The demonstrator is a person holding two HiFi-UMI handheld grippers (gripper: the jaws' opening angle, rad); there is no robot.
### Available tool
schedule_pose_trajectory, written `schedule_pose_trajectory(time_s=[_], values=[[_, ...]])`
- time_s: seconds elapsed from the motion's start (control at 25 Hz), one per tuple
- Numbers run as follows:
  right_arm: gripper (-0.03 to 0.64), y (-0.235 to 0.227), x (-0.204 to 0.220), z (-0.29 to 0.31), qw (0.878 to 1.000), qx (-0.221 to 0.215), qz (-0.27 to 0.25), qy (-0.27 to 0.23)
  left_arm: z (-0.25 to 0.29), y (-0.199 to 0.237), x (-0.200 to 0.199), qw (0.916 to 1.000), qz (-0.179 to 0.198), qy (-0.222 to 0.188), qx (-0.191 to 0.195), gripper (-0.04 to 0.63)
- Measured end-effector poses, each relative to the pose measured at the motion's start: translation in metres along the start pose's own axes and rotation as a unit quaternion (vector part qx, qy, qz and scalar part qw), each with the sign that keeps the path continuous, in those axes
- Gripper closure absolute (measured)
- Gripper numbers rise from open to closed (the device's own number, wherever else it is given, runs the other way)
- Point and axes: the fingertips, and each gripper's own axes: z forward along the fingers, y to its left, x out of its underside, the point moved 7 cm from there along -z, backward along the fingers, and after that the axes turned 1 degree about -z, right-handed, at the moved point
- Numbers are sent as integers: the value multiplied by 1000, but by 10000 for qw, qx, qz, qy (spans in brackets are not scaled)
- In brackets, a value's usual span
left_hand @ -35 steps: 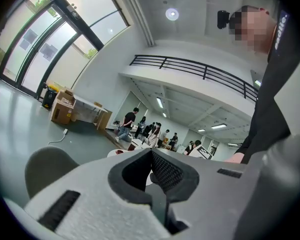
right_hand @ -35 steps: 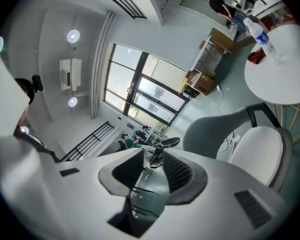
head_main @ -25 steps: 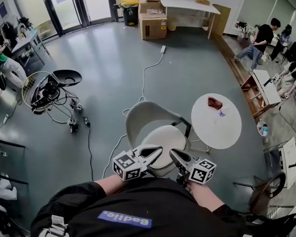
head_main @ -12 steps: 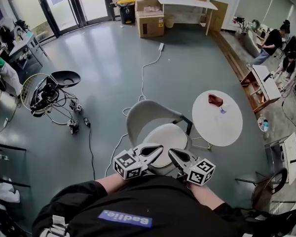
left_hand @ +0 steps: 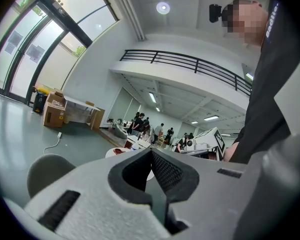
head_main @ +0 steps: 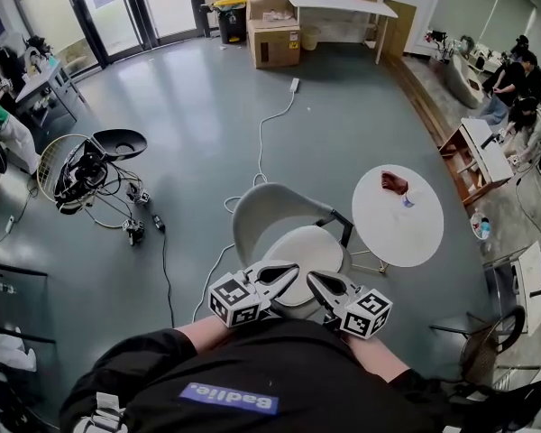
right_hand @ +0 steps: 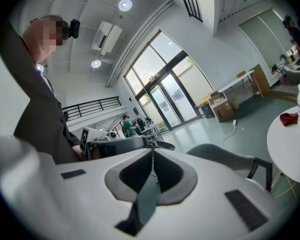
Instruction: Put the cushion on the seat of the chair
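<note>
A pale grey chair stands on the floor just ahead of me, with a pale round cushion lying flat on its seat. My left gripper and right gripper hover close to my chest over the seat's near edge, tips almost facing each other. The left gripper has its jaws met at the tip with nothing in them. The right gripper has just been closing and now stands shut, nothing between its jaws. The chair's back shows beyond it.
A round white table stands right of the chair, carrying a red thing and a small bottle. A white cable trails over the floor. A fan and tangled black gear lie at left. Cardboard boxes and desks with people line the far sides.
Both grippers stay almost where they were, by the chair's front. The right gripper has rolled slightly. A person walking at the far right has moved off toward the desks.
</note>
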Motion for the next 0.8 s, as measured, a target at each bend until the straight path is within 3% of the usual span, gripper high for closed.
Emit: schedule_pose_trajectory(time_s=[0.8], values=[[583, -4, 1, 3, 9999, 111, 59, 82, 4, 2, -2, 9999, 16, 56, 86, 580]])
